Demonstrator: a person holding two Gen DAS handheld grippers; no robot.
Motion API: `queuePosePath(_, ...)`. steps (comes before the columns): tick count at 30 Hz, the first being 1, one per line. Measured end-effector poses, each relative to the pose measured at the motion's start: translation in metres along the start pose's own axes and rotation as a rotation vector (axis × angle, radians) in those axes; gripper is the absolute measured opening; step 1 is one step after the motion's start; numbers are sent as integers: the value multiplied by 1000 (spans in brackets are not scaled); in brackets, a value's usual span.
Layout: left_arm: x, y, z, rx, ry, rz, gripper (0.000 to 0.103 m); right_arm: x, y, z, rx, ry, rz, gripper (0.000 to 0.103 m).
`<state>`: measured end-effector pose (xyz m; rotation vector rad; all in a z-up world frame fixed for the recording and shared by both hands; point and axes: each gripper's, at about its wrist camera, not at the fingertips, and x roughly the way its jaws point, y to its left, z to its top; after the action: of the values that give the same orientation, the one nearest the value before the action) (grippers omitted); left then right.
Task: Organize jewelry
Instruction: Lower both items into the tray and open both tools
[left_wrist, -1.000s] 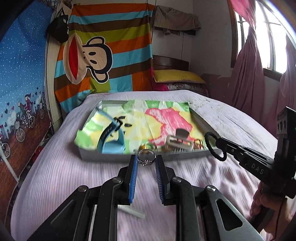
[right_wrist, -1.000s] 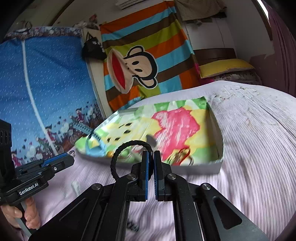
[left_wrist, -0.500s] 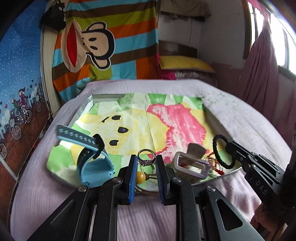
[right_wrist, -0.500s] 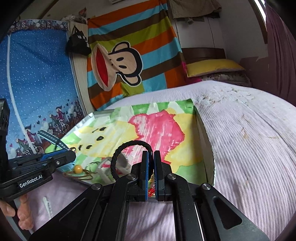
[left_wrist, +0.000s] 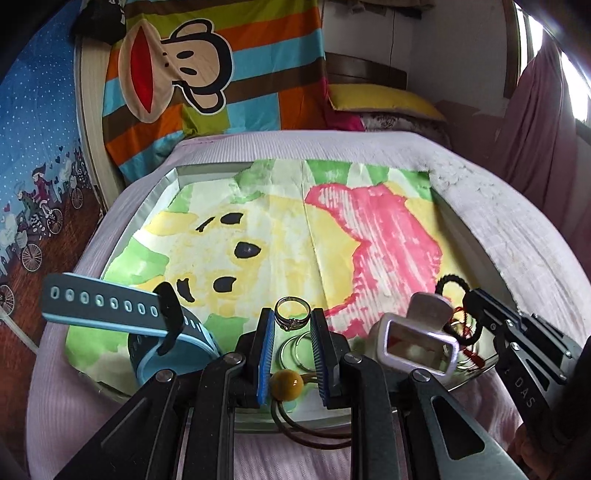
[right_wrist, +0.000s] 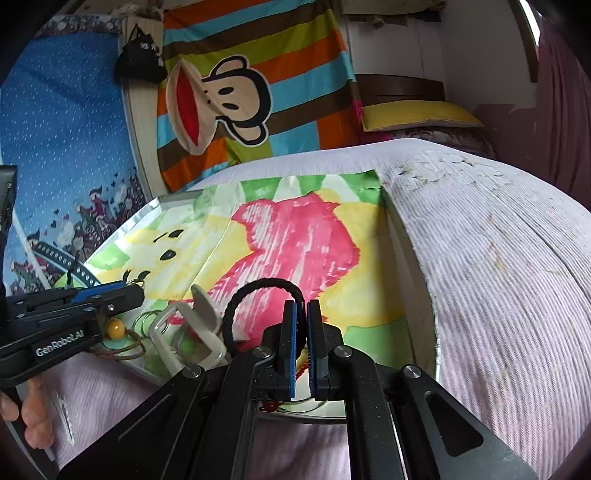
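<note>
Over the tray's (left_wrist: 466, 236) near edge, the left gripper (left_wrist: 292, 319) pinches an upright ring (left_wrist: 292, 313), the right gripper (right_wrist: 302, 319) clamps a black hair tie (right_wrist: 258, 295) whose lower arc is hidden.

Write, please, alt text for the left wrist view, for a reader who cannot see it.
The left gripper holds a small ring between its blue pads, above a tray lined with painted paper on a bed. In the tray lie a blue watch, a hair clip and a yellow bead on a hair tie. At right, the right gripper carries a black hair tie.
</note>
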<state>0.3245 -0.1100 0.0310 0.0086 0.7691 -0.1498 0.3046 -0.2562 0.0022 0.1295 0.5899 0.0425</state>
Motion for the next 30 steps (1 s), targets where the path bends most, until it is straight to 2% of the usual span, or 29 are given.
queuePosePath(6, 7, 8, -1, -37, 44, -21, 19, -2, 2, 0, -13, -2, -5, 5)
queuePosePath(12, 4, 12, -2, -62, 36, -59, 20, -2, -2, -1, -3, 6, 0, 8)
queuePosePath(14, 1, 13, -3, -65, 26, -65, 26, -3, -2, -1, -3, 7, -2, 18)
queuePosePath(15, 0, 13, -3, -69, 18, -68, 28, -5, -2, -1, -4, 2, -3, 29)
queuePosePath(16, -3, 14, -4, -76, 3, -75, 35, -6, -2, -2, -4, -6, -3, 37)
queuePosePath(17, -6, 15, -5, -83, -13, -85, 46, -8, -2, -1, -4, -12, -3, 37)
queuePosePath(20, -16, 18, -9, -97, -71, -95, 60, -11, -2, 0, -11, -20, -9, 37)
queuePosePath(24, -27, 19, -11, -95, -115, -104, 63, -18, -2, -1, -14, -39, -14, 37)
queuePosePath(26, -32, 19, -13, -89, -132, -105, 68, -23, -3, -1, -10, -52, -14, 38)
queuePosePath(28, -37, 18, -15, -80, -152, -101, 70, -28, -5, -1, -3, -68, -16, 47)
queuePosePath(30, -41, 16, -18, -71, -167, -93, 71, -34, -6, -2, 5, -77, -14, 51)
